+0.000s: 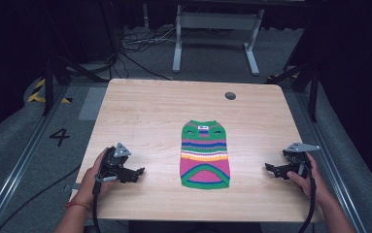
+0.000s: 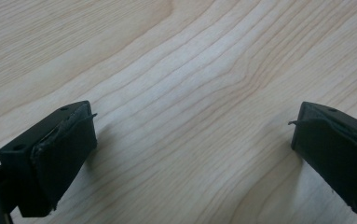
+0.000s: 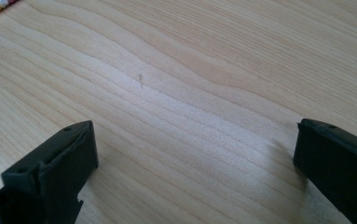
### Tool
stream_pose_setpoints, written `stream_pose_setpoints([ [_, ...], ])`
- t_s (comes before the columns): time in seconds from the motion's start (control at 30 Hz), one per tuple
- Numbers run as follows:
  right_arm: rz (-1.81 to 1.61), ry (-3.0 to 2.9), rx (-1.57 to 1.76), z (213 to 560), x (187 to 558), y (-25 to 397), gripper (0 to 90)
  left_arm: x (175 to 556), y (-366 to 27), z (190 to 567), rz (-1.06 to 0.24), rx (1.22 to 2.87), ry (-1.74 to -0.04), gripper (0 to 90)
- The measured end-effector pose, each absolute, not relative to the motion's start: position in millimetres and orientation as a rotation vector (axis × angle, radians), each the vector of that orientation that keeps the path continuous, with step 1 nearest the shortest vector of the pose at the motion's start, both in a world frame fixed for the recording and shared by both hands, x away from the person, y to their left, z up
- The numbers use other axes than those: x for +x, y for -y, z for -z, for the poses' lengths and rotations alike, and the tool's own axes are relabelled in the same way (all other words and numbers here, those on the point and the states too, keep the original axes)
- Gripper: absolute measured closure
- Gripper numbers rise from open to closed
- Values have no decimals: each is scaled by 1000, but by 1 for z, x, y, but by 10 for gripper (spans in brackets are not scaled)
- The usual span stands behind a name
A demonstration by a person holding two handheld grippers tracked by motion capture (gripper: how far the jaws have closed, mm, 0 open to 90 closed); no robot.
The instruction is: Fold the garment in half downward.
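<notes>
Wood grain runs under the left gripper [image 1: 136, 174], jaws spread and holding nothing, resting on the table [image 1: 140, 111]. Midway lies the striped knit sweater [image 1: 205, 155], flat, soft and light I judge, likely to bunch; best pinched at hem corners. Right gripper [image 1: 271, 168] waits spread too, well apart

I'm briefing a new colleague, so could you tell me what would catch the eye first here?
The striped knitted garment lies flat at the middle of the wooden table, vivid in green, pink and orange. The left gripper and right gripper rest on either side of it, jaws open, holding nothing.
</notes>
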State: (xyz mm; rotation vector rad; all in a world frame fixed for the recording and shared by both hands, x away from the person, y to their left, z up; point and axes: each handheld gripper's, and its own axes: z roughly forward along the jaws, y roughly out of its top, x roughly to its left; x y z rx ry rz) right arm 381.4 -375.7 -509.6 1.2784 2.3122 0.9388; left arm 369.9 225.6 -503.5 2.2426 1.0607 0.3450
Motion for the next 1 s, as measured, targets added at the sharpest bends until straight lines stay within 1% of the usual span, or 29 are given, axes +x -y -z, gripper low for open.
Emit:
stream_pose_setpoints([
  [0.37,-940,-2315,1278,510,382,376,0,366,-234,503,-340,2236,-1071,2],
  [0.6,-941,-2320,1272,510,381,377,0,366,-241,503,-325,2259,-1006,1],
  [0.8,-947,-2332,1259,509,381,379,0,366,-241,503,-318,2258,-1011,3],
  [1.0,-955,-2348,1234,510,381,381,0,368,-245,503,-304,2273,-974,2],
])
